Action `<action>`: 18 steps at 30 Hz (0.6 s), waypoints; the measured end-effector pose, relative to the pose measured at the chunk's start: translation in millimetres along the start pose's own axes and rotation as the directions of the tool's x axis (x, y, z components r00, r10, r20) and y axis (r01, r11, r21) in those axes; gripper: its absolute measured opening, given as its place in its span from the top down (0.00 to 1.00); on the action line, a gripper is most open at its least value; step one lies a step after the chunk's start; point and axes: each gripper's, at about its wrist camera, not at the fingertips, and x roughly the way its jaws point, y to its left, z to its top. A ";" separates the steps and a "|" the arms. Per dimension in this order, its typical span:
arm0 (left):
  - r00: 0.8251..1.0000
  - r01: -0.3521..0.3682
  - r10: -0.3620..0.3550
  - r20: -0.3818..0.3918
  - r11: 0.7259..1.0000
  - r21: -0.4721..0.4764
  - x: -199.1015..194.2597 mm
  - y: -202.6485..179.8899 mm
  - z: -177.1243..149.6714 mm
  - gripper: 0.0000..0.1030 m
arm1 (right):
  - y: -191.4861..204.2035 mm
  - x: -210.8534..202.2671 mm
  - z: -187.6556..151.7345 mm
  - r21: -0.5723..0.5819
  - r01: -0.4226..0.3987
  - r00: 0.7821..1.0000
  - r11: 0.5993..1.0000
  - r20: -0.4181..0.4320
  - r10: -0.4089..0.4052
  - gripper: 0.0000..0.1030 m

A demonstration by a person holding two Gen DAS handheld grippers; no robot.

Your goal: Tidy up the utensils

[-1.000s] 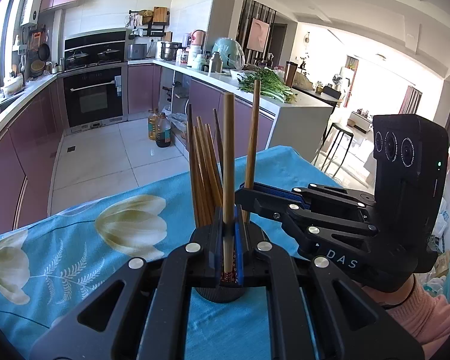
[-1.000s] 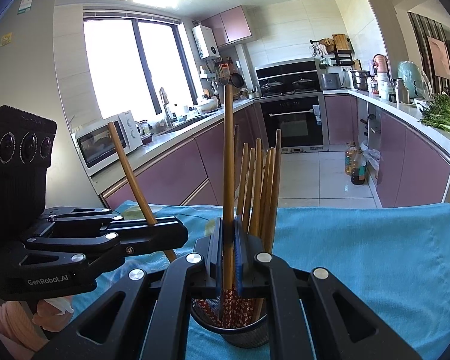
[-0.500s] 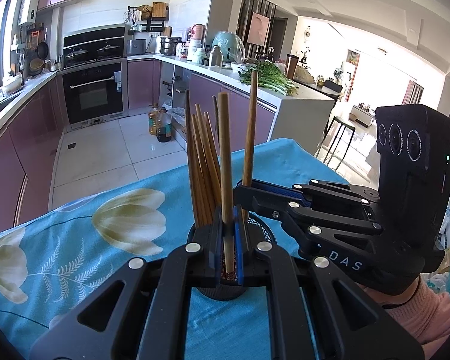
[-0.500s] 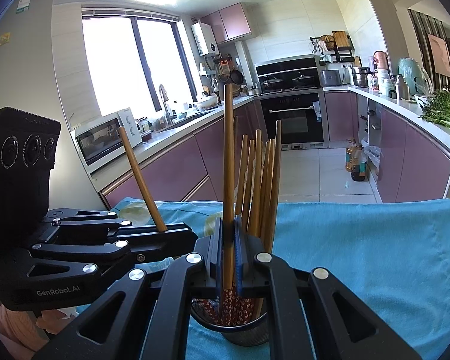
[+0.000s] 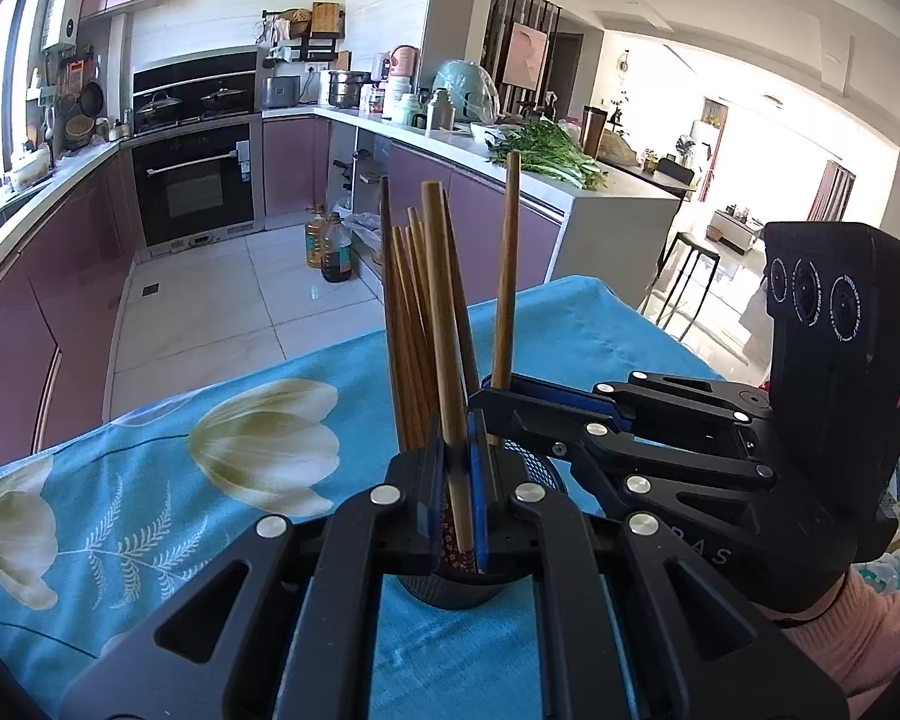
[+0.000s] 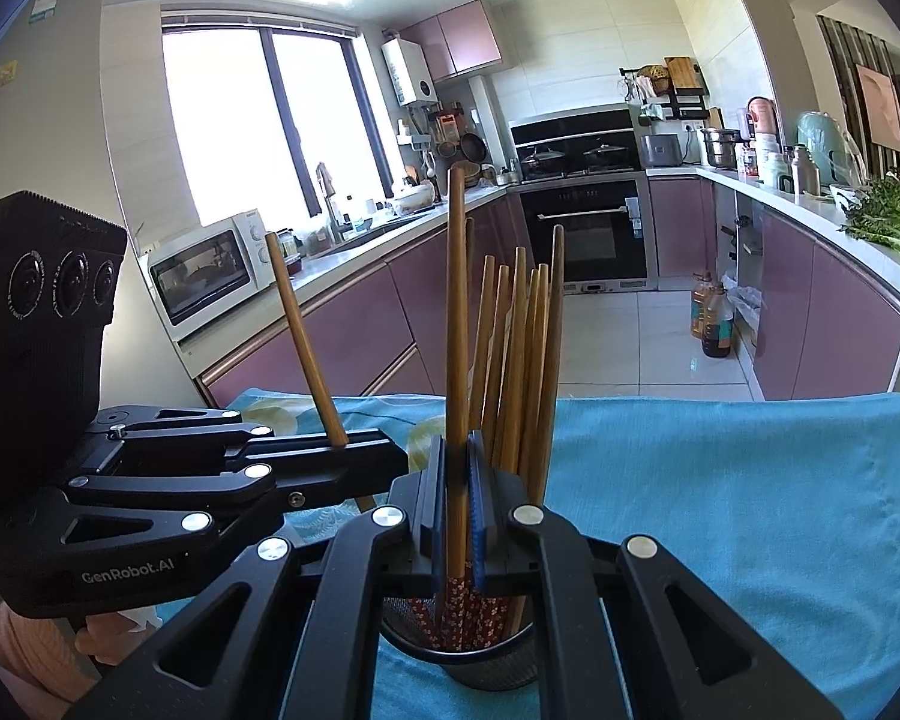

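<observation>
So both grippers are parked right over the black mesh holder [image 6: 486,660], each pinching one chopstick. The left gripper [image 5: 459,480] has its blue pads squeezed together on a single wooden chopstick [image 5: 444,324] that stands nearly upright, its lower end dipping toward the holder's mouth just below the jaws. The right gripper [image 6: 457,504] is doing the same: jaws clamped tight on its own chopstick [image 6: 456,324], which runs straight up above the pads, with the red flower-patterned end down inside the holder directly under the fingertips.

The rest of the bunch of chopsticks [image 6: 519,360] stands in the holder just beyond the right gripper's tips, leaning a bit to that view's right. From the left wrist view that bunch [image 5: 408,330] sits just to the left of the held stick, close behind the jaws.

The two grippers come in from different sides and their tips nearly meet over the holder; whether they actually touch, can't tell. The holder stands on a blue tablecloth [image 6: 720,480] with big pale flowers [image 5: 270,438] printed on it, to the left of the left gripper. A pink sleeve [image 5: 858,630] shows behind the right gripper's body.
</observation>
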 end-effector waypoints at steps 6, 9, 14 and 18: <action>1.000 -0.006 0.006 -0.006 1.000 -0.006 7.6 4.8 3.2 0.92 | -1.7 3.9 1.0 0.002 0.002 1.000 1.000 -0.007 -0.002 0.94; 1.000 0.000 0.000 -0.012 1.000 -0.008 11.8 7.2 4.4 0.92 | -2.7 5.1 2.2 0.004 0.004 1.000 1.000 -0.010 -0.004 0.94; 0.999 0.006 -0.007 -0.031 1.000 -0.021 20.3 11.4 1.0 0.92 | -4.9 6.4 2.8 0.018 0.007 1.000 1.000 -0.011 -0.007 0.92; 0.999 0.012 -0.013 -0.039 0.999 -0.033 21.4 12.4 -7.0 0.91 | -7.3 7.3 0.5 0.032 0.005 1.000 0.999 -0.020 -0.004 0.91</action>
